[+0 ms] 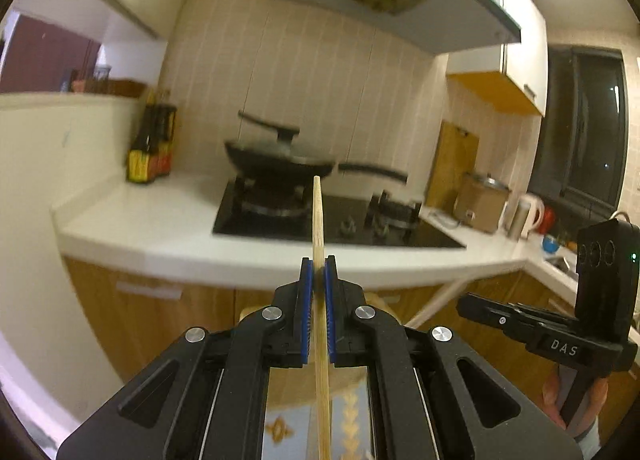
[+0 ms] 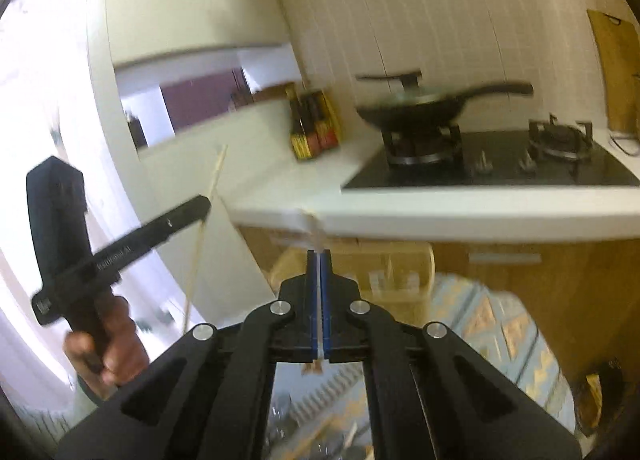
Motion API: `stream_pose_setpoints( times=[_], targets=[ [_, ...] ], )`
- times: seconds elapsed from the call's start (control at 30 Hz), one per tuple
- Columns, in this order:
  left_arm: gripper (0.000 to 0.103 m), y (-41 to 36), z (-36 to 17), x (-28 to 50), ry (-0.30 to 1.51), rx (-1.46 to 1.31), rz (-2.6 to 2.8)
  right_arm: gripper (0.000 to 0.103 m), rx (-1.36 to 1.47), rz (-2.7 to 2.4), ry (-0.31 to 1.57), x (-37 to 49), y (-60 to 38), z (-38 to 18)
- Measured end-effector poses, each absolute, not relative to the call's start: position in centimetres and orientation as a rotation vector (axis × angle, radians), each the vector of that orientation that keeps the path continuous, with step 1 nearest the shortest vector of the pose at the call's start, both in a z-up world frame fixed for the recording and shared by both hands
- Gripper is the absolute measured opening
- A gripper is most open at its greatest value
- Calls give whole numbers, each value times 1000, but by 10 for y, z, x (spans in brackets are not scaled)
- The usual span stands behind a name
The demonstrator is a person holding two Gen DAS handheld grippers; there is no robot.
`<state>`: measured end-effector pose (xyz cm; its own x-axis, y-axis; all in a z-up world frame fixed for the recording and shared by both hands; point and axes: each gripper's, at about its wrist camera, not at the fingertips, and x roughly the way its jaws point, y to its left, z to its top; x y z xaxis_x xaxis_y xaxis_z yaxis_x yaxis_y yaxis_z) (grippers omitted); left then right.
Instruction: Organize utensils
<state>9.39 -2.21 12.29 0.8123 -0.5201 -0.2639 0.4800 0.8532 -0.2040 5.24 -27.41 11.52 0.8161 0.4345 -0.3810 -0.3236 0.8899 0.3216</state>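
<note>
Two grippers clamped, left gripper (image 1: 319, 272) on chopstick (image 1: 320, 300), "DAS" on right gripper (image 1: 564, 348).

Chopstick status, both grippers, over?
Left gripper shut on chopstick, upright. Right gripper shut on a pale, blurred utensil. Both raised before the counter; nothing in the way.
</note>
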Motion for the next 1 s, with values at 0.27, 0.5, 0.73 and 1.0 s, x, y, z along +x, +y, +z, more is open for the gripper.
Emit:
stream_pose_setpoints(
  times=[0.27,0.5,0.73,1.0],
  targets=[
    [4,-14,121,105,320,-159,-555,6,202,457,664,65,-275,93],
    [4,-4,91,107,389,-166,-571,55,292,250,947,54,-297,1],
    [4,4,82,104,395,-182,-594,54,611,-39,1128,79,-325,-79],
    [4,26,80,95,357,-162,-571,54,390,-311,1102,110,-265,-86]
  ],
)
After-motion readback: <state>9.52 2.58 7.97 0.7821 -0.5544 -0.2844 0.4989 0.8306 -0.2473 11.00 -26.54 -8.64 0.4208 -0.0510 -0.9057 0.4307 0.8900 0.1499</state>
